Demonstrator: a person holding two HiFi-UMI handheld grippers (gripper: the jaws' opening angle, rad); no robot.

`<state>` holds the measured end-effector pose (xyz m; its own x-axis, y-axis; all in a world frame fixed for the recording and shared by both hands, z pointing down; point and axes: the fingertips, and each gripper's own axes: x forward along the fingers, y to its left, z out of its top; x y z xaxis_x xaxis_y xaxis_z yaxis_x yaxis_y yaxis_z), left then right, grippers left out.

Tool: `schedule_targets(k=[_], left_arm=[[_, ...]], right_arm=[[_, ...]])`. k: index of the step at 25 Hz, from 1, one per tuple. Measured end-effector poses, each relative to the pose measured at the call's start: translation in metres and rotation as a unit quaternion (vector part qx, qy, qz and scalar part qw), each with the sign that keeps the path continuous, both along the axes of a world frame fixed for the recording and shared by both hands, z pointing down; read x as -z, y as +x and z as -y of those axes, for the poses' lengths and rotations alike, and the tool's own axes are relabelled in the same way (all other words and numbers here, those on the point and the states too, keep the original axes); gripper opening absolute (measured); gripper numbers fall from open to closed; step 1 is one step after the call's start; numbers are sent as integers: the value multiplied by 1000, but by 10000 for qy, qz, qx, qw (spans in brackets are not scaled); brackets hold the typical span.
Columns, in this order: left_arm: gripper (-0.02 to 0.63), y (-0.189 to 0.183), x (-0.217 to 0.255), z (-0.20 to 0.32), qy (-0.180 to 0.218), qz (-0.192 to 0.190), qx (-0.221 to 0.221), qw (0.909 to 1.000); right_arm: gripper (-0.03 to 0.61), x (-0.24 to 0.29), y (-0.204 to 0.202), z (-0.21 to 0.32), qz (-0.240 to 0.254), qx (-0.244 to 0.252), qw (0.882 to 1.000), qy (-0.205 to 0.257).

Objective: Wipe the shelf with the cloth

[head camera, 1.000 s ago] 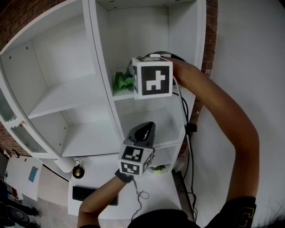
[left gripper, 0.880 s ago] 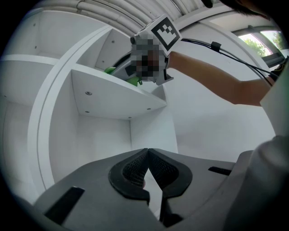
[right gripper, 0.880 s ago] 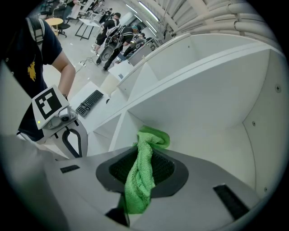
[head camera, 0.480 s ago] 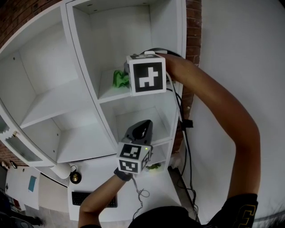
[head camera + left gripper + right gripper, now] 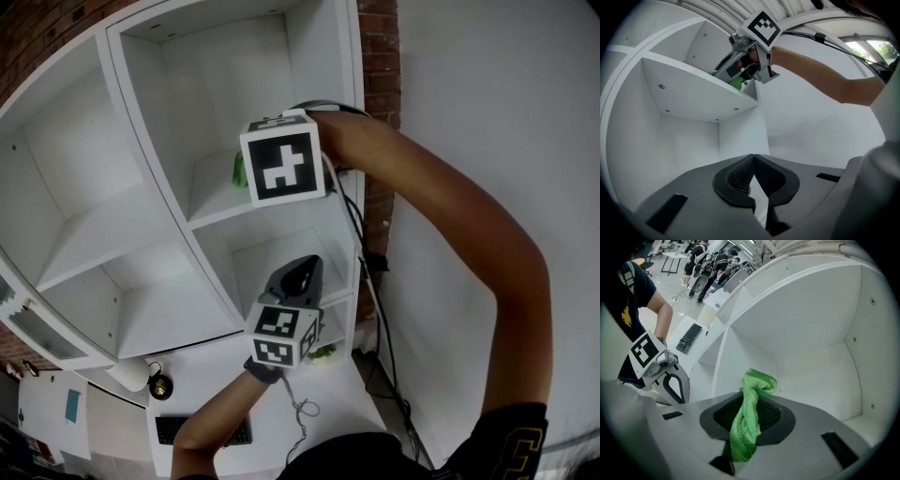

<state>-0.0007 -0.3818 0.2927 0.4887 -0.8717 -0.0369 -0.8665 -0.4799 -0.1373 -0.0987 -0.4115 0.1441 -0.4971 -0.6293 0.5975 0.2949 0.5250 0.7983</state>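
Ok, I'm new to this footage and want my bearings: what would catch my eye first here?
The bright green cloth stands out most, pinched in the fingers of the right gripper, which is raised to an upper compartment of the white shelf unit. Below it, the left gripper is shut on nothing and points into a lower compartment.

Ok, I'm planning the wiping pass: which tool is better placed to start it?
Right. The right tool is shut on the green cloth and is already up at the shelf. The left tool is shut, empty, and lower, below that shelf board.
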Motion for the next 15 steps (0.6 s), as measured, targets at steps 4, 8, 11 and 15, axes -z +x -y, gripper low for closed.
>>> schedule_targets(k=[4,8,11,15], left_arm=[[17,3,-3,0,-27,42,-50,10000],[17,6,-4,0,-26,59,-96,9999],[17,12,-7,-2,2,152,-166,9997],[17,14,-9,-6,124,260,-225,9993]], right_arm=[[71,-9,14,3,-9,-299,9991,-284],[71,1,19,9,36,-369,9993,-23],[71,1,29,14,-28,-601,9982,80],[71,-1,41,18,-150,-1081,9937,235]])
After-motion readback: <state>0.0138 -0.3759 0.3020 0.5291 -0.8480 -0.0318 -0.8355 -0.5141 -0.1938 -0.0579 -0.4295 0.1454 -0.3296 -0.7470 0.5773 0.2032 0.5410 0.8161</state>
